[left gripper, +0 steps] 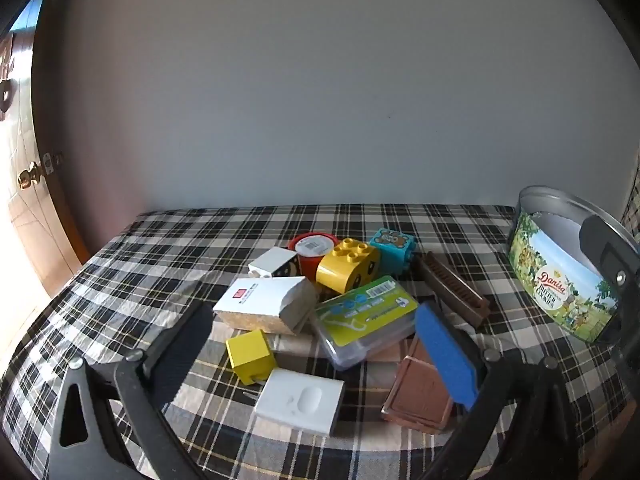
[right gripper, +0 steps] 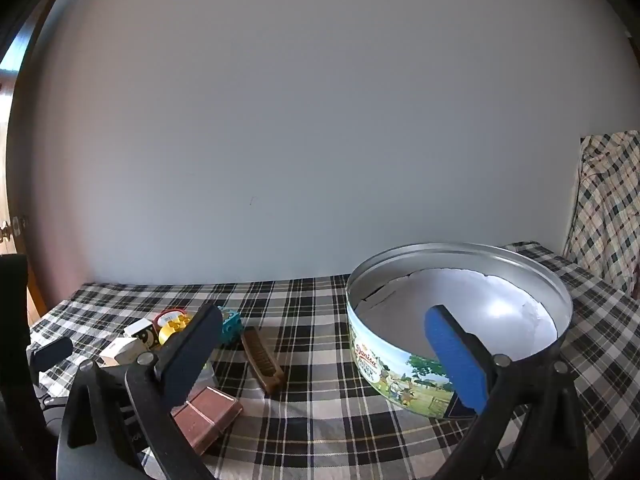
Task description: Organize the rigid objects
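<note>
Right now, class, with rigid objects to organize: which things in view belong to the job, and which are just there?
Job:
cookie tin
yellow cube
white box
green-lidded case
brown case
brush
toy bricks

Just there:
plaid cloth
wall
door knob

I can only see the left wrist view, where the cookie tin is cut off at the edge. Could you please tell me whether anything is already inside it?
Observer: In the right wrist view the cookie tin has no lid on, and it holds only a torn white paper liner, no objects.
Operator: Thank you. Is the right gripper carrying anything at the moment?
Observer: No. The right gripper is open with nothing held between its jaws, and its blue-padded finger shows in front of the tin's near wall.
</note>
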`<act>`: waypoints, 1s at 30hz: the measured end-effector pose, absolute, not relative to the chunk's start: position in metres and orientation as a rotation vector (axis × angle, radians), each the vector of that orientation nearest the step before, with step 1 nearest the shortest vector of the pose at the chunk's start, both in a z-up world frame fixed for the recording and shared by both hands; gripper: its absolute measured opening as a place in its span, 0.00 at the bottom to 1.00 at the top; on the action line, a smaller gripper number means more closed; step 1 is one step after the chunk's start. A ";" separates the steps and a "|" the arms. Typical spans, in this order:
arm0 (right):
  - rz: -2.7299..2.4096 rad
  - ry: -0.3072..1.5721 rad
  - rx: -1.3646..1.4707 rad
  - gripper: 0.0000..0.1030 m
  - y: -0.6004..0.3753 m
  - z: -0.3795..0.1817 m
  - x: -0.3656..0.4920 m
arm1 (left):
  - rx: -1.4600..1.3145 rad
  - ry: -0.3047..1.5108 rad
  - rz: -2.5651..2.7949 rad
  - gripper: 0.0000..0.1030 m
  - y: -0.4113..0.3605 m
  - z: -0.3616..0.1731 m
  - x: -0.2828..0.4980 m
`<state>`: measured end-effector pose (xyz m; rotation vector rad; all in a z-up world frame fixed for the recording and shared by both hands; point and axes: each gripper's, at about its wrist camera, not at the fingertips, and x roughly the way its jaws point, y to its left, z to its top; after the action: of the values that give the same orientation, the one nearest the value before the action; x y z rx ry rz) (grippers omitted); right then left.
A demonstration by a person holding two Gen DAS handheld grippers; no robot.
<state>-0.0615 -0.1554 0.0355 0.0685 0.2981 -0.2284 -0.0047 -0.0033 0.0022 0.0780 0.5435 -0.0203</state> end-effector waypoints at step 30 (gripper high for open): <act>-0.205 0.335 0.041 0.99 -0.152 0.036 -0.059 | 0.086 0.567 -0.026 1.00 -0.006 -0.002 -0.009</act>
<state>-0.0595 -0.1517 0.0356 0.0415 0.3353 -0.2046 -0.0087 -0.0057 -0.0017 0.0860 0.5668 -0.0259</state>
